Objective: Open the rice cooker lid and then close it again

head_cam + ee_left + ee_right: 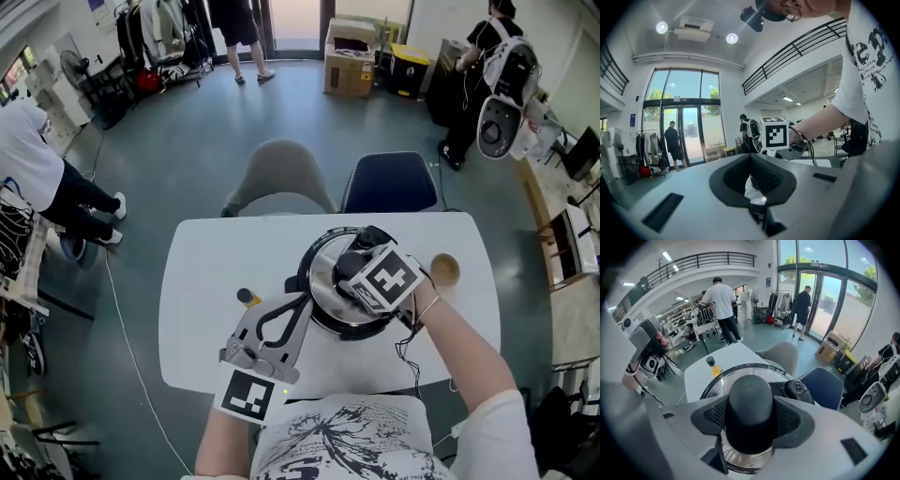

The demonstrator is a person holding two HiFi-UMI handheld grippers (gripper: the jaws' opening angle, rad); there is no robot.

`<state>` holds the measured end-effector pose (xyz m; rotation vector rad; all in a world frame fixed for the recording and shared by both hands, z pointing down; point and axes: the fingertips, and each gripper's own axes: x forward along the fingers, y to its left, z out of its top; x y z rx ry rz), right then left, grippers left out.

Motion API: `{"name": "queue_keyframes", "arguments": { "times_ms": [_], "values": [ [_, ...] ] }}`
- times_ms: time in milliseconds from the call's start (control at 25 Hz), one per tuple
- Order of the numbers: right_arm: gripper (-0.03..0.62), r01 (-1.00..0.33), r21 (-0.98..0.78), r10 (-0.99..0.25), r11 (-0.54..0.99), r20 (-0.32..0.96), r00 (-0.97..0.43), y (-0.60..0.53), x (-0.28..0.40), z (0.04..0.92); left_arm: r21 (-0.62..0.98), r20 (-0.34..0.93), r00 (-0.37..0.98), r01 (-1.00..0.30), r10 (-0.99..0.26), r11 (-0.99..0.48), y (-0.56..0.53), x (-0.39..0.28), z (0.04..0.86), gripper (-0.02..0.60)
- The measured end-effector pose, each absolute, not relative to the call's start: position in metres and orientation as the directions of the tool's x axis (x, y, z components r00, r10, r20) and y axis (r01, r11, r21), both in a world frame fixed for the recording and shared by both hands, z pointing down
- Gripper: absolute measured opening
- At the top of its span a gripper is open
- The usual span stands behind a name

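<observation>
So the rice cooker (349,324) sits pretty much mid-table (202,272), and its glass lid (324,272) is down flat on the pot. Our right gripper (364,267) is directly over the cooker, jaws clamped on the black knob (750,404) in the middle of the lid. In the right gripper view, the dark pads hug the knob on both sides, with the lid's rim curving behind it and a round black vent (796,389) just right of the knob.

Our left gripper (298,302) comes in from the cooker's near-left side. Its jaws are pulled in narrow, with the tips right at the cooker's left edge. We honestly can't make out whether they're pinching anything there.

Other bits: a little bottle (247,298) with yellow in it stands just left of the cooker, and a wooden spoon (443,272) lies just to its right. Behind the cooker, past the table's far edge, there's a grey chair (281,173) and a blue chair (389,183) side by side.
</observation>
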<state>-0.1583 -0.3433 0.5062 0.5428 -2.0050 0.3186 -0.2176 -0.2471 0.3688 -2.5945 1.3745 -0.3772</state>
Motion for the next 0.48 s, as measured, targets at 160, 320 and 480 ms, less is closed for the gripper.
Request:
{"name": "queue_keyframes", "arguments": {
  "times_ms": [160, 320, 480],
  "values": [
    [0.296, -0.497, -0.027, -0.227, 0.868, 0.867, -0.443, -0.342, -0.156, 0.500, -0.285, 0.124, 0.508, -0.805, -0.853, -0.521, -0.245, -0.214, 0.361, 0.014],
    [0.296, -0.475, -0.003, -0.239, 0.880, 0.861, -0.449, -0.340, -0.144, 0.495, -0.295, 0.121, 0.474, -0.822, -0.872, -0.487, -0.239, -0.204, 0.356, 0.014],
    [0.296, -0.446, 0.019, -0.251, 0.895, 0.848, -0.467, -0.339, -0.140, 0.490, -0.303, 0.128, 0.451, -0.830, -0.883, -0.468, -0.231, -0.187, 0.350, 0.014]
  ]
}}
